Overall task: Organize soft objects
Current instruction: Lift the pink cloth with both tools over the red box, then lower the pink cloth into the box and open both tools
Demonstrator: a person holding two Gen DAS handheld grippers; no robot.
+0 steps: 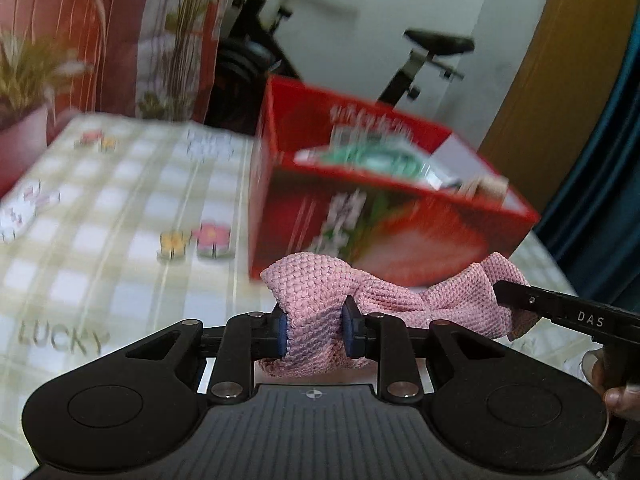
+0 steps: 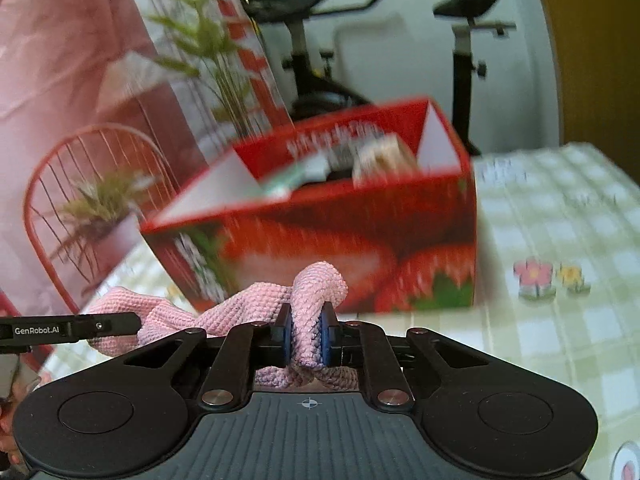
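In the left wrist view, the left gripper [image 1: 315,330] is seen with its jaws closed on one end of a pink knitted cloth [image 1: 384,296]. The fabric is bunched between the blue pads [image 1: 283,330] and hangs a little below them. The cloth is held above the table [image 1: 120,208], near its front edge, just in front of a red box [image 1: 360,216] printed with strawberries. The other end of the cloth is pinched by the right gripper [image 1: 504,296], which enters from the right side. The knit is coarse, thick and limp, and it sags between the two grips.

In the right wrist view, the right gripper [image 2: 308,338] is shown clamped on a rolled fold of the same pink knitted cloth [image 2: 240,312], with a loop standing up above the pads. The left gripper [image 2: 132,326] is seen at the left, holding the far end. The red box [image 2: 320,240] stands open just behind, with packets already inside it.

The step in hand is judged to be carrying the cloth to the box. Both grips should be kept firm and level, the cloth should be raised above the near wall of the box, and the hanging ends should be cleared over the rim before release.
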